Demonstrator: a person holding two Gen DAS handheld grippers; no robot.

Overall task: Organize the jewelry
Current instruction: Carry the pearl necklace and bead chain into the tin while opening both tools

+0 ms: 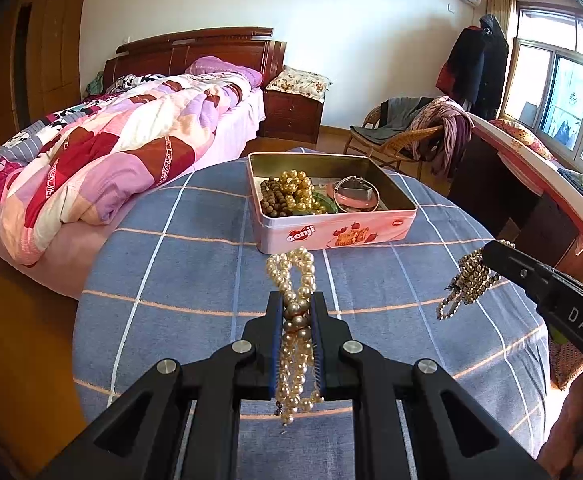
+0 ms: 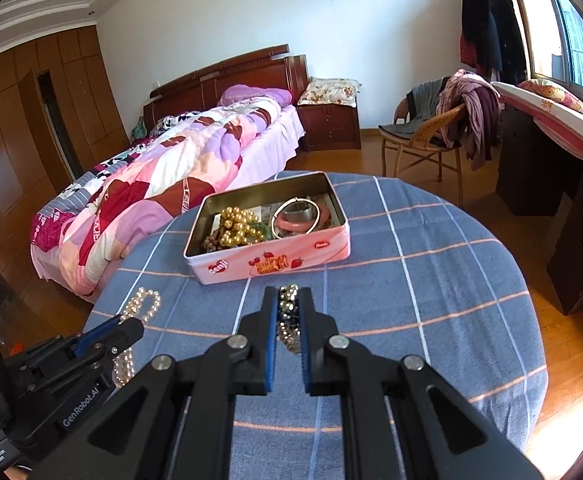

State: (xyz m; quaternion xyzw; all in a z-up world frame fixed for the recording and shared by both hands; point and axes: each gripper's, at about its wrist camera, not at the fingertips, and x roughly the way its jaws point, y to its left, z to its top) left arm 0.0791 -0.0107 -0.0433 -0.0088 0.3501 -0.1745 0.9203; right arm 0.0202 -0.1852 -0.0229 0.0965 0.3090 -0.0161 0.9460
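Left wrist view: your left gripper pinched the pearl necklace between its fingers; your right gripper clamped the gold chain, both short of the tin.

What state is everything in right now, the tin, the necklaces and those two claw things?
Pink tin: lid off, open, holding beads and bangles.
Left gripper: shut on the pearl necklace.
Pearl necklace: pinched, hanging above the tablecloth.
Right gripper: shut on the gold bead chain.
Gold bead chain: pinched, dangling in a bunch.
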